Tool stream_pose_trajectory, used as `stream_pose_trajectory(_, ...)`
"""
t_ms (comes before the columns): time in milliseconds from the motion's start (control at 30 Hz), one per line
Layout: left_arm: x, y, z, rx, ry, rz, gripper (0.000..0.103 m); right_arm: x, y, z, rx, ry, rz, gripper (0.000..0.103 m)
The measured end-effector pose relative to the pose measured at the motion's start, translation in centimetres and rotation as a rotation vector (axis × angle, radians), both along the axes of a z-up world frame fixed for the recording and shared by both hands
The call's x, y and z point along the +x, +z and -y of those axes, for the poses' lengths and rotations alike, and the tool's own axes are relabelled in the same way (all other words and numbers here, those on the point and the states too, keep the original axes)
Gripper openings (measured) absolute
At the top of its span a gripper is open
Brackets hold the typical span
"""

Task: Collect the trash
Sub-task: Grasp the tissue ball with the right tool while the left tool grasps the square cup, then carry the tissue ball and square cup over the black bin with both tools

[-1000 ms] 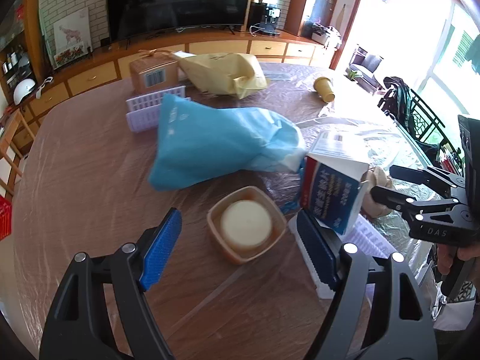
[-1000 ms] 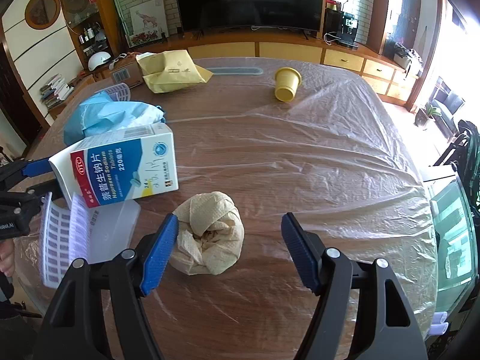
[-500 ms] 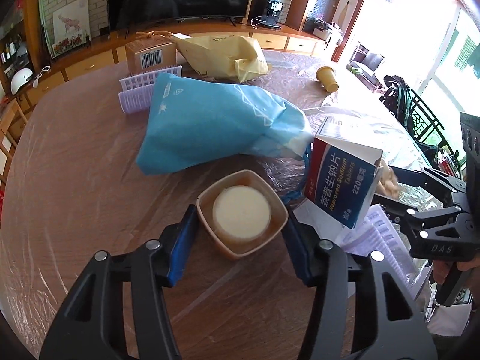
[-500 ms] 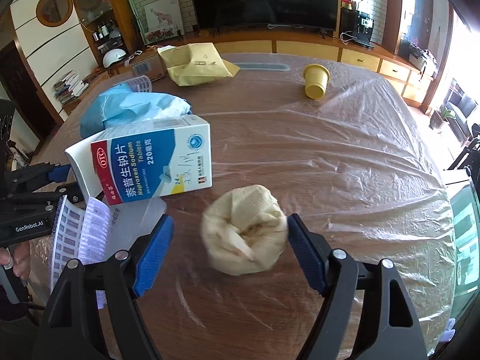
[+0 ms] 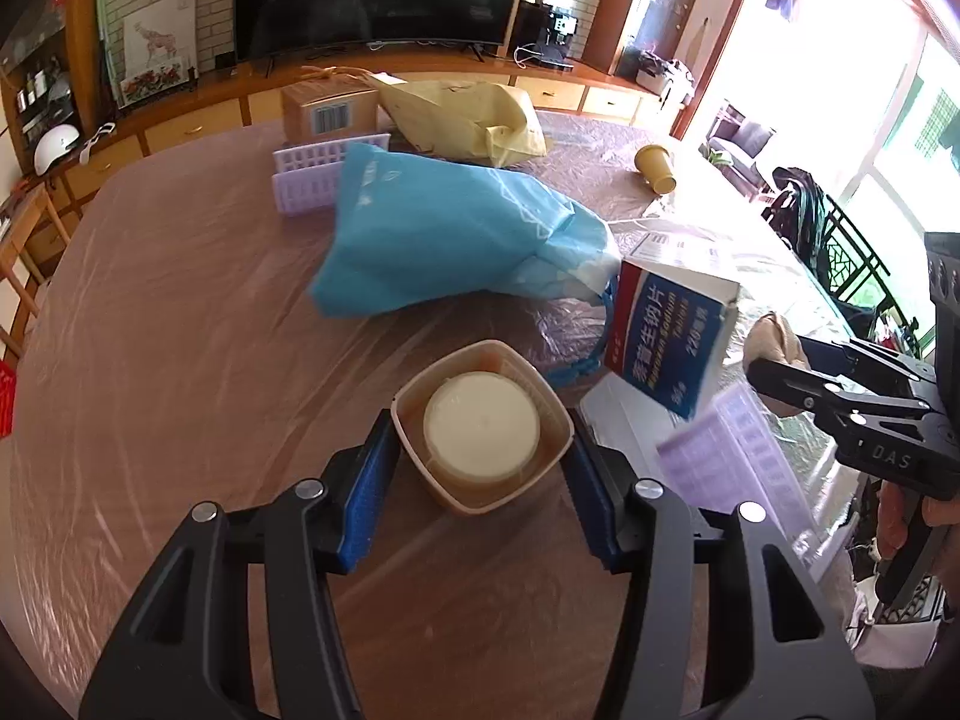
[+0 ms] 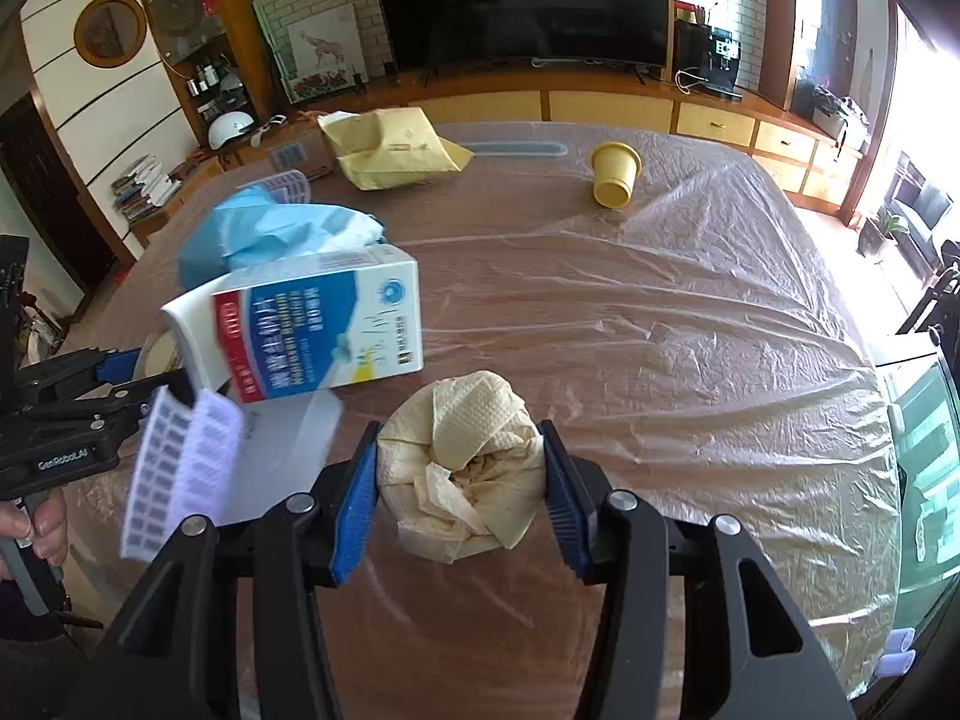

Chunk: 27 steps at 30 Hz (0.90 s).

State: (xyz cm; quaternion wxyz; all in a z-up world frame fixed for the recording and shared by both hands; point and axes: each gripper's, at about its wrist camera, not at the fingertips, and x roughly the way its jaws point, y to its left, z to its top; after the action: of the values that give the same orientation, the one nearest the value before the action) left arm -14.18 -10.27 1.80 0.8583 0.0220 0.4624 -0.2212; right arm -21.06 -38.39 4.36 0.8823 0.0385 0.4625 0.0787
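At the lower centre of the left wrist view, the left gripper has its jaws pressed against both sides of a tan cup with a pale lid, standing on the plastic-covered table. At the lower centre of the right wrist view, the right gripper clamps a crumpled paper wad, with a blue-and-white medicine box just to its upper left.

Two close wrist views, shared medicine box.
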Motion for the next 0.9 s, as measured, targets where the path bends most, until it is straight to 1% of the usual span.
stream_pose_trajectory(233,-3.0,0.5,-1.1,0.008,0.010,0.005,0.055,-3.0,1.4,-0.6,0.038,0.028,0.014,0.049)
stream_pose_trajectory(300,-4.0,0.8,-1.3,0.003,0.011,0.004,0.055,-4.1,1.8,-0.9,0.066,0.044,0.012,0.049)
stream_pose_trajectory(500,-7.4,1.7,-1.3,-0.004,0.000,0.010,0.055,-7.3,2.5,-2.4,0.093,0.104,0.009,0.049)
stream_pose_trajectory(633,-9.8,1.9,-1.4,-0.007,-0.010,0.010,0.055,-9.7,2.4,-3.5,0.126,0.138,-0.009,0.049)
stream_pose_trajectory(700,-11.0,2.0,-1.4,0.002,-0.015,0.015,0.055,-10.9,2.1,-4.2,0.124,0.163,-0.020,0.049)
stream_pose_trajectory(900,-13.7,2.3,-1.4,-0.009,-0.028,0.015,0.055,-13.3,1.5,-5.6,0.130,0.222,-0.041,0.049)
